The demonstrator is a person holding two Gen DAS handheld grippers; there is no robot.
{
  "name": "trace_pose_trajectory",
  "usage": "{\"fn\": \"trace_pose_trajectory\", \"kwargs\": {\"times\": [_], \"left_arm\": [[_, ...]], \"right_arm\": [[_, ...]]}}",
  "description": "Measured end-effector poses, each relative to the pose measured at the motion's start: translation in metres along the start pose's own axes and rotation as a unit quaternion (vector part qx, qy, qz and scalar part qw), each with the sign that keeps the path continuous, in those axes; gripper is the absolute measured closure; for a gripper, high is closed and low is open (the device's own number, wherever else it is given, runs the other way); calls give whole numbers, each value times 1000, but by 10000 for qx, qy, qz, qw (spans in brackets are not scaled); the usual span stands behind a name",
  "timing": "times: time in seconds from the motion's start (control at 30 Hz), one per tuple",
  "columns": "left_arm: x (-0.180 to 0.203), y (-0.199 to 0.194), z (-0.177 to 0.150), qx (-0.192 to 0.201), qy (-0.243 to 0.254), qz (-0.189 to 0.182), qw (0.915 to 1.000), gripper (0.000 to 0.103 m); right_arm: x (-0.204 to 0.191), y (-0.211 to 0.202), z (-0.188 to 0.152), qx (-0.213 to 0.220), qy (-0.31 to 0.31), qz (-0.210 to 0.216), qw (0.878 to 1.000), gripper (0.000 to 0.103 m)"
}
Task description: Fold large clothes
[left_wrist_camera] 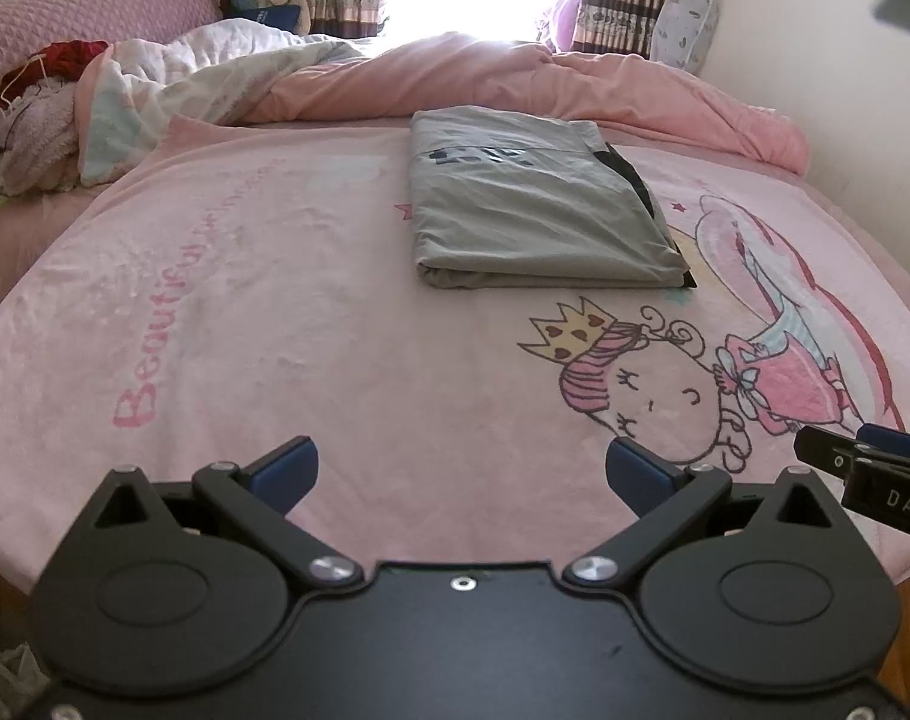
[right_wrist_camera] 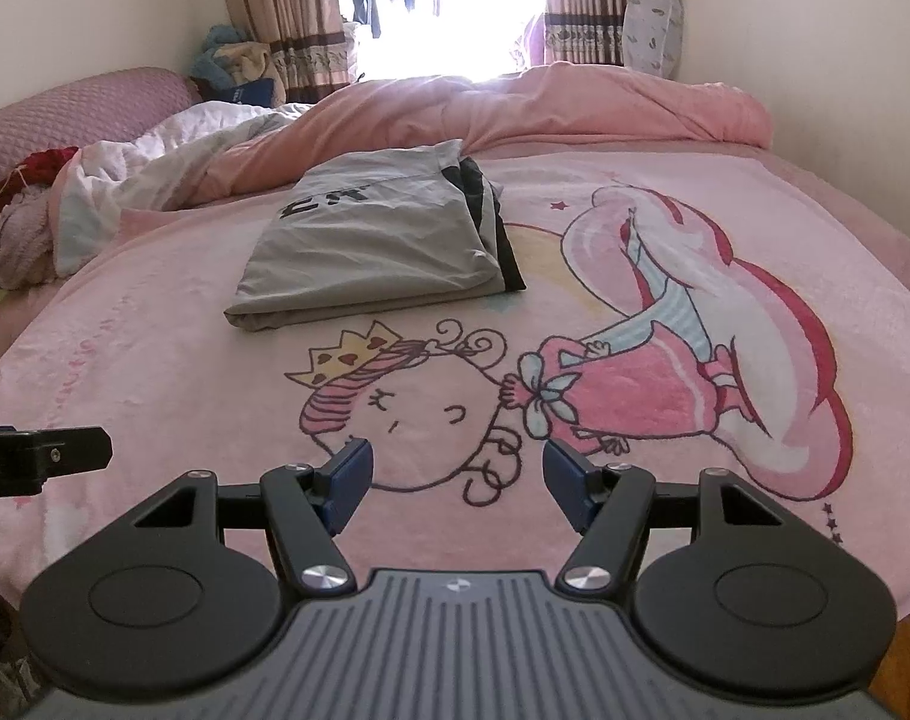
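A grey garment [left_wrist_camera: 532,204] with dark lettering and black trim lies folded into a neat rectangle on the pink blanket [left_wrist_camera: 275,300]; it also shows in the right wrist view [right_wrist_camera: 371,252]. My left gripper [left_wrist_camera: 462,474] is open and empty, held near the bed's front edge, well short of the garment. My right gripper [right_wrist_camera: 456,483] is open and empty, over the cartoon princess print [right_wrist_camera: 431,408], also short of the garment. The right gripper's side shows at the left view's right edge [left_wrist_camera: 874,468]. The left gripper's tip shows at the right view's left edge [right_wrist_camera: 47,456].
A crumpled pink duvet [left_wrist_camera: 514,84] and a white quilt [left_wrist_camera: 215,78] lie across the bed's far side. A pink pillow [left_wrist_camera: 83,18] and a heap of clothes [left_wrist_camera: 29,114] sit at the far left. Curtains [right_wrist_camera: 293,18] and a bright window are behind. A wall runs along the right.
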State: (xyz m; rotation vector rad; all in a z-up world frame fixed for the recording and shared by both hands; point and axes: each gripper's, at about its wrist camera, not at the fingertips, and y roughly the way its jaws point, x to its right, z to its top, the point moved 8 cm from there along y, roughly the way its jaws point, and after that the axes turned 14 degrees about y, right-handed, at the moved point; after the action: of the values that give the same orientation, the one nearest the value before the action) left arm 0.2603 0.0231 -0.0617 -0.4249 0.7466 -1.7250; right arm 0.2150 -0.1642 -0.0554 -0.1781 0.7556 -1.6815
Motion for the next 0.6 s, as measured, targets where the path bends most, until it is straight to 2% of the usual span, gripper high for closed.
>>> {"fn": "trace_pose_trajectory", "kwargs": {"times": [0.6], "left_arm": [[4,0,1,23,27,-44,10000,0]], "right_arm": [[3,3,0,-7,34,-16,10000,27]]}}
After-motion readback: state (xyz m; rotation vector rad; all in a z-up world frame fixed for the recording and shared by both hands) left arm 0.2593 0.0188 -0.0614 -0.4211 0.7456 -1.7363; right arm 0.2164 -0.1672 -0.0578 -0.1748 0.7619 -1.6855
